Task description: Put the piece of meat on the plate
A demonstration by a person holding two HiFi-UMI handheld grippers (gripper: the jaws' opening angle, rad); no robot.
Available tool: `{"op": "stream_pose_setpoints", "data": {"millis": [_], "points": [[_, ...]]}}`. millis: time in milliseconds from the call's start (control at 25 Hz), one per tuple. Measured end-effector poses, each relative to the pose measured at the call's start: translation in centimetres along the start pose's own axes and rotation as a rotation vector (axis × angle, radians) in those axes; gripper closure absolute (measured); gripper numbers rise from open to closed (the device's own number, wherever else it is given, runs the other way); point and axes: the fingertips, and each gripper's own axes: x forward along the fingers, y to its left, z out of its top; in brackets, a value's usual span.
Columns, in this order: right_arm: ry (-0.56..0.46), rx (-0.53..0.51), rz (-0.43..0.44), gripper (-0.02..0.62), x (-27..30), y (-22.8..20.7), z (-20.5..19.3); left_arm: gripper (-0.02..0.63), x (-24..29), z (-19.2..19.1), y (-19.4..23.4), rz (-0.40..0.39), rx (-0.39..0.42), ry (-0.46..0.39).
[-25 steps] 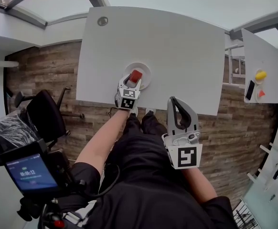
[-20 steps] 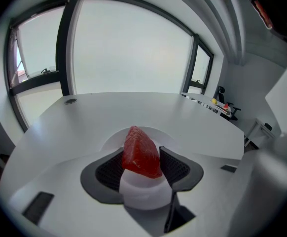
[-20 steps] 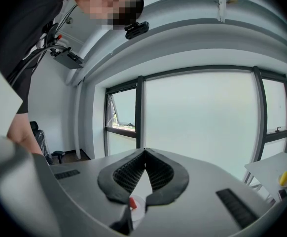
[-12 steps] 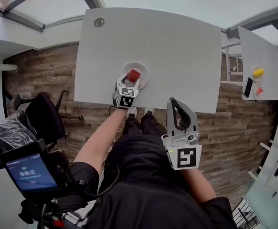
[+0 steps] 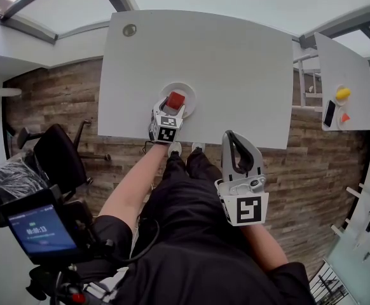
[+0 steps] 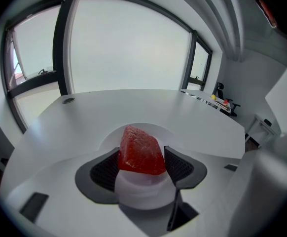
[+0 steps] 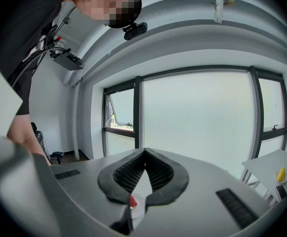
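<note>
A red chunk of meat (image 5: 176,100) (image 6: 141,151) lies on the small white plate (image 5: 189,93) (image 6: 156,129) near the front edge of the white table (image 5: 236,62). My left gripper (image 5: 174,107) (image 6: 141,157) reaches down over the plate with the meat between its jaws. The jaws are opening, and a narrow gap shows at the right pad (image 6: 179,164). My right gripper (image 5: 231,134) (image 7: 144,151) hovers off the table's front edge above the person's lap, its tips touching and nothing in it.
A second white table (image 5: 347,68) at the right holds a yellow object (image 5: 343,96), a red one and a phone. A black office chair (image 5: 58,151) stands at the left on the wood floor. A camera rig with a lit screen (image 5: 39,230) sits lower left.
The left jaws have spread slightly wider round the meat, which stays on the plate. Neither hand has moved.
</note>
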Motion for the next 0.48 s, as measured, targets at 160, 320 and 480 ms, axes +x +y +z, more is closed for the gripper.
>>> {"op": "stream_pose_setpoints", "data": {"millis": [160, 320, 480], "points": [[0.012, 0.002, 0.007, 0.589, -0.02, 0.09, -0.27, 0.331, 0.33, -0.20, -0.02, -0.009, -0.003, 0.022], [0.021, 0.010, 0.017, 0.589, -0.01, 0.50, -0.46, 0.316, 0.33, -0.76, 0.05, -0.009, 0.012, 0.040], [0.021, 0.007, 0.016, 0.589, -0.15, 0.43, -0.40, 0.312, 0.06, -0.40, 0.15, 0.023, 0.067, 0.036]]}}
